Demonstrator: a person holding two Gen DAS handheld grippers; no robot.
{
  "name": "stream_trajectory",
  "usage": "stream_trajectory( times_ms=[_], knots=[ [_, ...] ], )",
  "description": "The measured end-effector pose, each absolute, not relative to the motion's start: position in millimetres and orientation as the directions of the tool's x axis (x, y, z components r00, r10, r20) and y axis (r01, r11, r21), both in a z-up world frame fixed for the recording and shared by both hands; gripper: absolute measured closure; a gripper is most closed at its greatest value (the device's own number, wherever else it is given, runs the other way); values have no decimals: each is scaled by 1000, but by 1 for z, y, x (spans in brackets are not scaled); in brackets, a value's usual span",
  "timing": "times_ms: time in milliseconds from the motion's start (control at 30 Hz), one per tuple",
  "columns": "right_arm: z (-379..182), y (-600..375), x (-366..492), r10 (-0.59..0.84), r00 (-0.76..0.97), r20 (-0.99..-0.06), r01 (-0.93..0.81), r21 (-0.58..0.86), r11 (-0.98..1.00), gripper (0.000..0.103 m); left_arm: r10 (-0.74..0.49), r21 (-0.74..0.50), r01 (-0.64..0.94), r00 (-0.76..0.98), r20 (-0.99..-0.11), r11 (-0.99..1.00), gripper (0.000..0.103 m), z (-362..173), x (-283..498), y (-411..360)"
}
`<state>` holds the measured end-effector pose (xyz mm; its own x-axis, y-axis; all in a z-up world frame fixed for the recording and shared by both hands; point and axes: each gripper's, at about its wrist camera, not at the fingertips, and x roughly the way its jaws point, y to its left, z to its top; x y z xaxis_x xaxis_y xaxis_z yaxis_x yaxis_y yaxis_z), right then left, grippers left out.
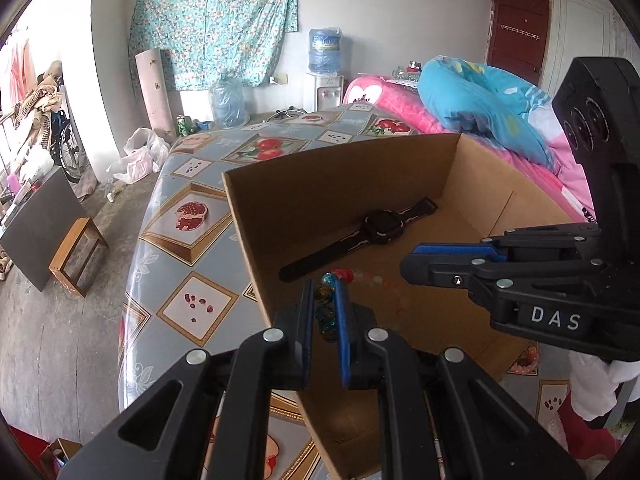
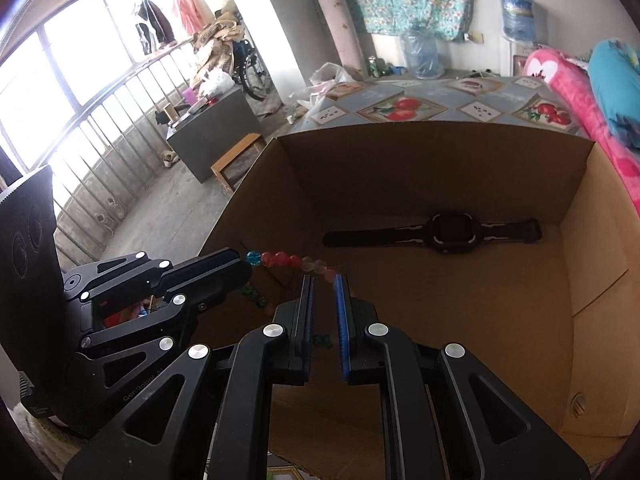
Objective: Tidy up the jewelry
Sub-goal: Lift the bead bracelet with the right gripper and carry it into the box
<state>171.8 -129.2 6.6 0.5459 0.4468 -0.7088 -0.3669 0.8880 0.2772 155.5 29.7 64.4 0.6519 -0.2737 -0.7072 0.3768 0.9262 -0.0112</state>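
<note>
Open cardboard box (image 1: pixel 472 176) sits on a table with a fruit-print cloth (image 1: pixel 192 216). Black wristwatch (image 2: pixel 448 230) lies flat on the box floor near the far wall.

Bead bracelet (image 2: pixel 288 261), blue, red, pink and clear beads, is stretched in the air over the box between both tools, above the box's near-left part.

Left gripper (image 1: pixel 323 292): jaws narrow, clamped on the blue and amber beads at 1 end of the bracelet.

Right gripper (image 2: pixel 323 280): jaws narrow, pale pink end beads sit right at its fingertips; in the left wrist view that stretch is motion-blurred, so whether the pads really press on the beads I cannot tell.

Each gripper shows in the other's view, close together and pointing down into the box.

Pink and blue bedding (image 1: pixel 480 92) beyond the table. Another pink bead bracelet (image 1: pixel 526 362) lies on the cloth beside the box.
</note>
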Motion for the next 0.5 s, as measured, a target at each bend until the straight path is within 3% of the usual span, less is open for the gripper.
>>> stream_trajectory(
  times_ms=[500],
  knots=[
    [24,-155,150,453,621,-639,-374,267,888,91,-275,-38,320,740,-614,947,87,82,150,46]
  ],
)
